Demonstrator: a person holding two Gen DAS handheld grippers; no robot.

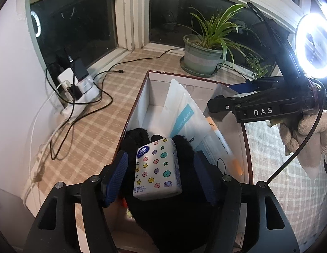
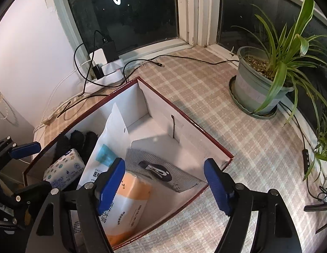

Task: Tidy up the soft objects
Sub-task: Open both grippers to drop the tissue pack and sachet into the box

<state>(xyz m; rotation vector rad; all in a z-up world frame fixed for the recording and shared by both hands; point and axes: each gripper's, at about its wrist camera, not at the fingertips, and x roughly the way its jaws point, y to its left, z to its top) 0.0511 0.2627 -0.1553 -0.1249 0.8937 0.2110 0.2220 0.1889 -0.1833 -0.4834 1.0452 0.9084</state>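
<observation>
A white cardboard box with a dark red rim (image 1: 132,113) (image 2: 184,120) stands on the checked cloth. Inside lie black fuzzy gloves (image 1: 174,215) (image 2: 79,141), a white tissue pack with coloured dots and stars (image 1: 157,168) (image 2: 64,168), a white mask bag with a blue label (image 1: 184,113) (image 2: 108,145), an orange-and-white tissue pack (image 2: 129,202) and a grey striped packet (image 2: 163,172). My left gripper (image 1: 161,179) is open over the box, its pads either side of the dotted tissue pack, apart from it. My right gripper (image 2: 163,185) is open and empty above the box.
A power strip with chargers and cables (image 1: 77,88) (image 2: 104,71) sits by the left window. A potted spider plant (image 1: 202,57) (image 2: 262,84) stands at the back right. A ring light (image 1: 315,44) glares at right. The right gripper body (image 1: 258,105) hangs over the box's right side.
</observation>
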